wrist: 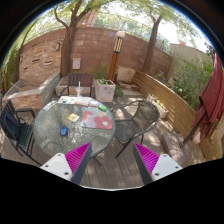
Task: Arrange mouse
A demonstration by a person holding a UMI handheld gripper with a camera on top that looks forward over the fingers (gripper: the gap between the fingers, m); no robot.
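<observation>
A round glass table [52, 118] stands on the wooden deck well beyond my fingers. On it lie a red flat thing [100, 122], a small yellow thing [74, 117] and a small blue thing [63, 131]. I cannot tell a mouse among them at this distance. My gripper [113, 150] is open and empty, held high above the deck. Its magenta pads [79, 157] are spread wide apart.
A dark chair [14, 126] stands left of the table and a metal chair [137, 118] right of it. A white planter [104, 90] and a brick wall [90, 50] are behind. A wooden fence [166, 100] and a red cloth [213, 95] are at the right.
</observation>
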